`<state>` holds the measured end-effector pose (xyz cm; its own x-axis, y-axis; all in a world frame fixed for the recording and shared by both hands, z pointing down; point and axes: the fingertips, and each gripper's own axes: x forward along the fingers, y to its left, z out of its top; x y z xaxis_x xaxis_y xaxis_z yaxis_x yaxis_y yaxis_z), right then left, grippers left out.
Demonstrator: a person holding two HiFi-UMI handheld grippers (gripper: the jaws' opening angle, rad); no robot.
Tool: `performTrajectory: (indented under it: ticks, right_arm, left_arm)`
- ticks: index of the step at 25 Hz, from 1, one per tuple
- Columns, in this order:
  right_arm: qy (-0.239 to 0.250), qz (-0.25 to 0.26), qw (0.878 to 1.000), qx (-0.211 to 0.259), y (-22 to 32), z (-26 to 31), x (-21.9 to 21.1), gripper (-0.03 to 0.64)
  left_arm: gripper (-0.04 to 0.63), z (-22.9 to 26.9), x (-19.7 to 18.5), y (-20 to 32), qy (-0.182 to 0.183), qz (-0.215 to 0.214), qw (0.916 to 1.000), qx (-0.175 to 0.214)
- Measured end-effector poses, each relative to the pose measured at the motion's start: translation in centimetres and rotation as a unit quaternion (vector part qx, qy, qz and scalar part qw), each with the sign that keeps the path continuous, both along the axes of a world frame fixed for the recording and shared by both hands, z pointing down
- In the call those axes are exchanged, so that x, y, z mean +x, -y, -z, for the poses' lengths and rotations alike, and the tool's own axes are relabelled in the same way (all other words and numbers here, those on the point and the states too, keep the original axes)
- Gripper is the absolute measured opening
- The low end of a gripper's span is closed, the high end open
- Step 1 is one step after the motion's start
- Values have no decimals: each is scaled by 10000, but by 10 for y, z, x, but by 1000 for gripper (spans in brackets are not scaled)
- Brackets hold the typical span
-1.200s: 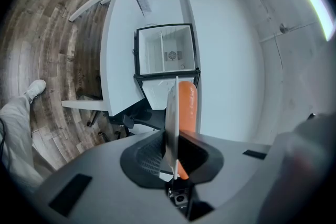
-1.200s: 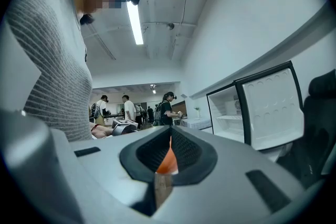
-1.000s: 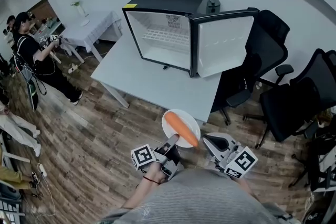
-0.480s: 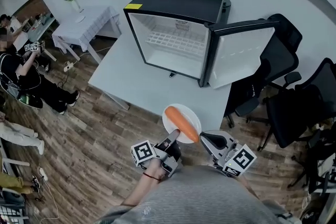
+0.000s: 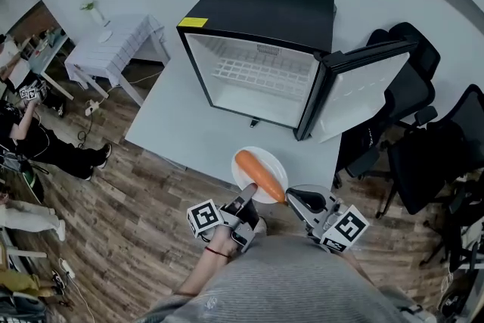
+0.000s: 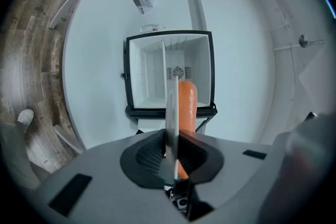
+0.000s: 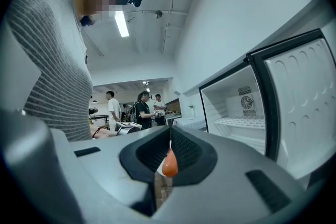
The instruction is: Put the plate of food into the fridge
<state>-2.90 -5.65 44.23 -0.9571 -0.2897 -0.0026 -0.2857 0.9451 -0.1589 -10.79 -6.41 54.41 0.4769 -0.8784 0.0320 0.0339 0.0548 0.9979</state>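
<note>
Between the two pairs of jaws, about over the near edge of the tabletop (image 5: 189,125), the plate (image 5: 269,160) sits level with a single carrot (image 5: 259,174) lying across it. The left gripper (image 5: 248,202) pinches the plate's near-left rim, which shows edge-on as a thin pale blade clamped between its jaws, with the carrot just right of the blade. The right gripper (image 5: 295,198) has its jaws drawn close on the near-right rim, and only a sliver of white and the carrot's orange tip show in the slit. Straight ahead of both jaws, well apart across the tabletop, stands the fridge (image 5: 257,11), with its door (image 5: 363,87) swung wide to the right and a white wire shelf (image 5: 261,76) inside. The step in hand looks like the carry toward that opening. To do it well, both grips should stay firm and the plate flat, since the round carrot could roll off. The hands should travel as one, aim for the middle of the opening and clear the door's edge. Neither pair of jaws should let go before the plate is set down. A small yellow label (image 5: 193,22) sits on the fridge's top front corner, too small to read, and no other writing is legible.
</note>
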Motion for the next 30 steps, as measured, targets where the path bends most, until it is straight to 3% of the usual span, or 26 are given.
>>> performTrajectory:
  ticks: [5,8,11,14,30]
  right_arm:
    - [-28,-86,10000,17,19,1,-19,14]
    - [-58,-126,9999,18,29,0,-28,14]
    - [-70,-152,9999,16,37,0,-38,14]
    - [-77,-168,9998,21,42,0,-48,14]
    - [-225,-234,9994,86,47,4,-54,14]
  left_arm:
    - [52,-9,-21,20,275,-170,9995,-16]
    - [52,0,-26,32,-14,-166,9999,41]
    - [52,-6,-35,40,83,-235,9997,-1]
    - [52,-1,-40,49,-143,-233,9996,22]
    - [52,-10,-52,66,-73,-309,9995,-7]
